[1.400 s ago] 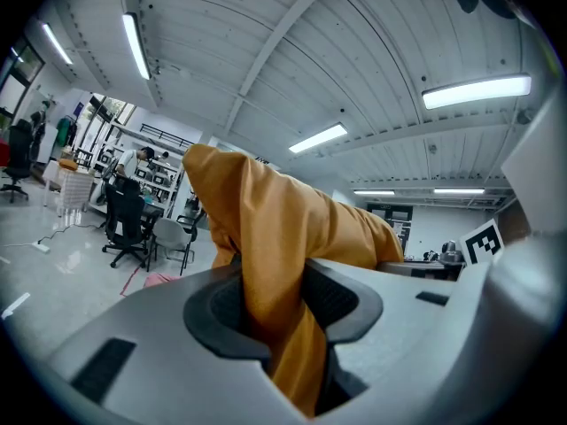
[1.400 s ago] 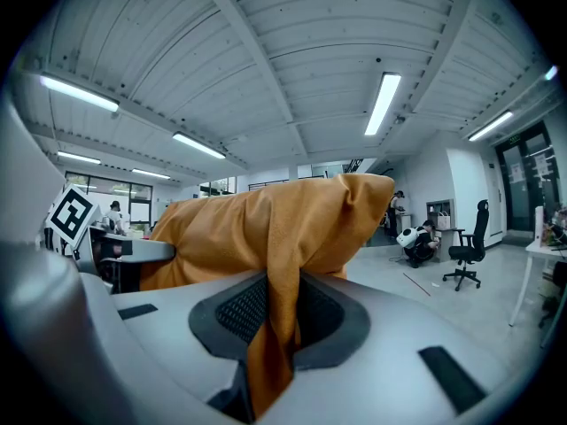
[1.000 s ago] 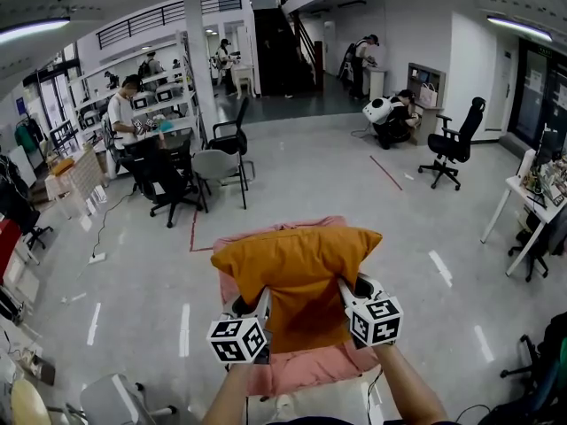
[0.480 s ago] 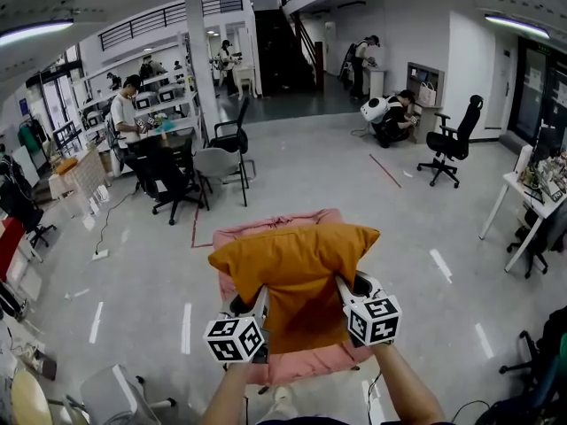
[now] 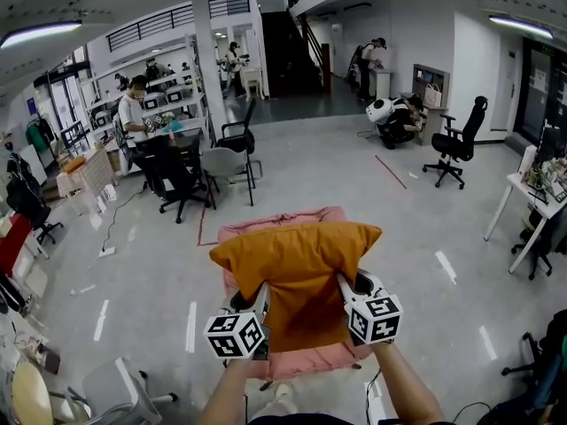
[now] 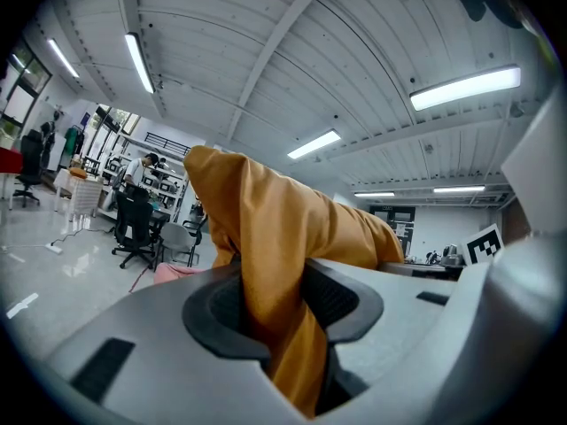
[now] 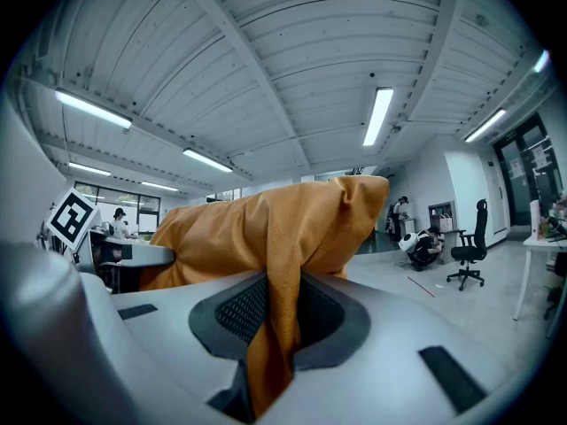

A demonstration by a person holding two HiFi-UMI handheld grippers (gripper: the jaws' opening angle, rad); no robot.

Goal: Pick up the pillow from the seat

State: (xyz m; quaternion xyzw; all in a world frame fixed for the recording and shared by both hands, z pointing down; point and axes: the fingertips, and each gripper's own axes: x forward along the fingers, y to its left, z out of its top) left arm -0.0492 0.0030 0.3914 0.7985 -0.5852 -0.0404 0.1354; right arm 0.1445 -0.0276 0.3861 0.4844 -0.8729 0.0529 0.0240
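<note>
Pillow (image 5: 297,268) held at both ends.
Left gripper (image 6: 273,301) and right gripper (image 7: 275,312) pinched its cloth; its long axis ran between them.

Bright ceiling strip lights (image 7: 376,115); sharp frames, fisheye-warped edges.

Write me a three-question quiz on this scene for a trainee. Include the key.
1. True or false: the jaws of the right gripper are shut on the orange pillow.
2. What is directly below the pillow in the head view?
A) a pink seat
B) a black office chair
C) a white desk
3. How many grippers grip the pillow?

Key:
1. True. A fold of fabric is pinched between its jaws.
2. A
3. Two. The left gripper clamps a fold of it too.
</note>
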